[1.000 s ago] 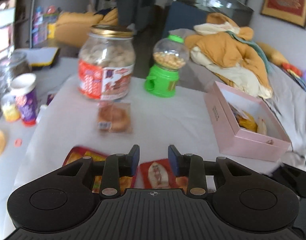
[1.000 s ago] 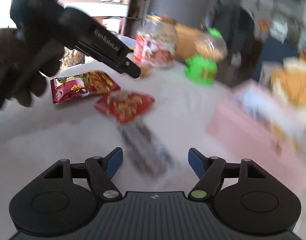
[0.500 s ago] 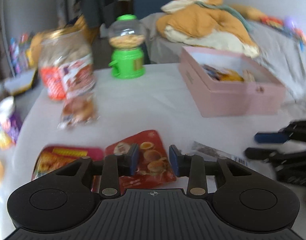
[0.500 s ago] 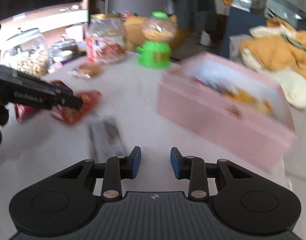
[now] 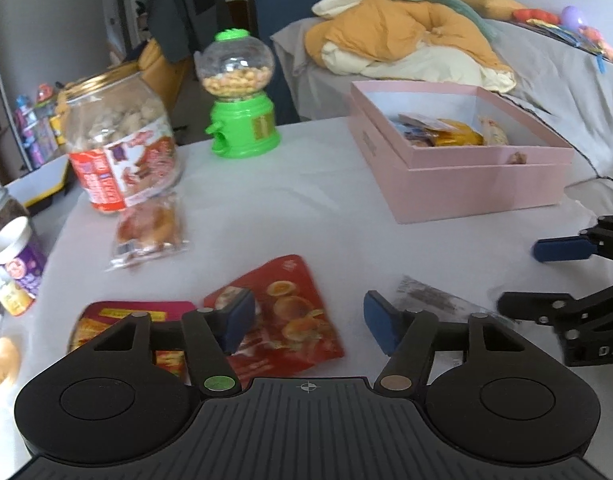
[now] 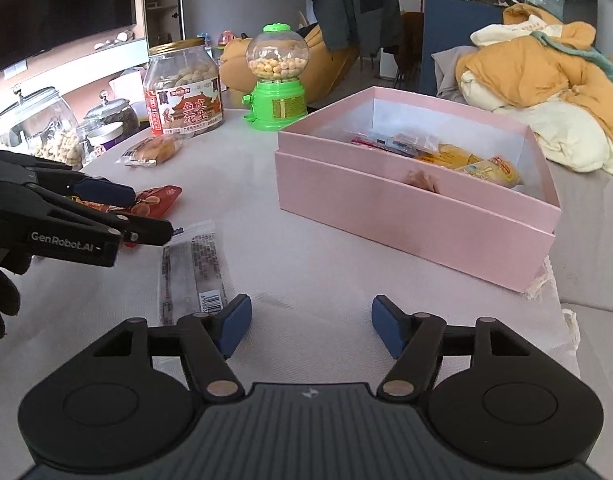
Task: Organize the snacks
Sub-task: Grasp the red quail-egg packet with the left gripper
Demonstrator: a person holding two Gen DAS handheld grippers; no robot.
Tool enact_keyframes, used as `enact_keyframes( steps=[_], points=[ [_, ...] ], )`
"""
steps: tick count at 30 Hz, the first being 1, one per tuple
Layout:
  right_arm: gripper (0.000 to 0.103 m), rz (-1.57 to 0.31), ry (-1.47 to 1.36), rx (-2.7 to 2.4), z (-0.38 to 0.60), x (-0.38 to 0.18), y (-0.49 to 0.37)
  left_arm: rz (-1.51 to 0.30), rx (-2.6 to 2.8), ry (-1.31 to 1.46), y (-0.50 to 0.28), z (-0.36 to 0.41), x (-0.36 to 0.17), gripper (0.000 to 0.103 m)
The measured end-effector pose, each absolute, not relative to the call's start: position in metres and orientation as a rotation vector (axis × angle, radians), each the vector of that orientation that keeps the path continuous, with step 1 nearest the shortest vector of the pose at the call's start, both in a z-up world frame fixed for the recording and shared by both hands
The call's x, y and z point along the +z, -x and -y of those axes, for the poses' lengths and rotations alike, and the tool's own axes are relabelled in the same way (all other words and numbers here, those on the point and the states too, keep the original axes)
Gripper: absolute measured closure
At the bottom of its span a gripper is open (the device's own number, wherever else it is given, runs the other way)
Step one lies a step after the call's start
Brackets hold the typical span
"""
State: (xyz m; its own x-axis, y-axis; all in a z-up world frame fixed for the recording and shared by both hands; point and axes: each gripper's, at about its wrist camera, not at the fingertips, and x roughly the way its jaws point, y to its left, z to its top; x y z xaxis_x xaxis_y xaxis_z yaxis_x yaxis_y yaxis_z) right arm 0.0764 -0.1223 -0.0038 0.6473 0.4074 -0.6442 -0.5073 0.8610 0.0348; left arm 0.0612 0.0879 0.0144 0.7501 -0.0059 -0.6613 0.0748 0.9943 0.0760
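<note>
A pink box (image 5: 466,176) (image 6: 406,216) with several wrapped snacks inside sits on the white tablecloth. My left gripper (image 5: 306,320) hovers over a red snack packet (image 5: 290,312) (image 6: 156,200), its jaws opening with nothing pressed between them. A maroon packet (image 5: 118,316) lies to its left. A clear wrapped dark bar (image 6: 194,264) (image 5: 430,300) lies between the two grippers. My right gripper (image 6: 310,324) hangs over bare cloth in front of the box, jaws opening and empty. A wrapped bun (image 5: 146,228) (image 6: 154,150) lies farther back.
A big peanut jar (image 5: 118,148) (image 6: 184,88) and a green candy dispenser (image 5: 242,96) (image 6: 276,80) stand at the back. Glass jars (image 6: 34,128) and a small tub (image 5: 18,252) crowd the left edge. Orange and cream bedding (image 6: 546,80) lies behind the box.
Both views swung sideways, bringing the pink box closer to centre. The left jaws widened from nearly shut. The right jaws closed, then opened again.
</note>
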Motion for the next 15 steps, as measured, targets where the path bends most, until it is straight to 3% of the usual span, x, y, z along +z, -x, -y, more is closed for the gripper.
enact_keyframes(
  steps=[9,12,15],
  points=[
    [0.028,-0.7,0.157,0.526,0.12,-0.005,-0.078,-0.716,0.018,-0.006,-0.054,-0.119,0.012,0.034],
    [0.025,-0.703,0.16,0.524,0.119,-0.005,-0.078,-0.751,-0.018,0.06,-0.061,-0.122,0.007,0.027],
    [0.024,-0.706,0.161,0.527,0.119,-0.005,-0.079,-0.745,-0.005,0.033,-0.067,-0.114,0.001,0.026]
  ],
)
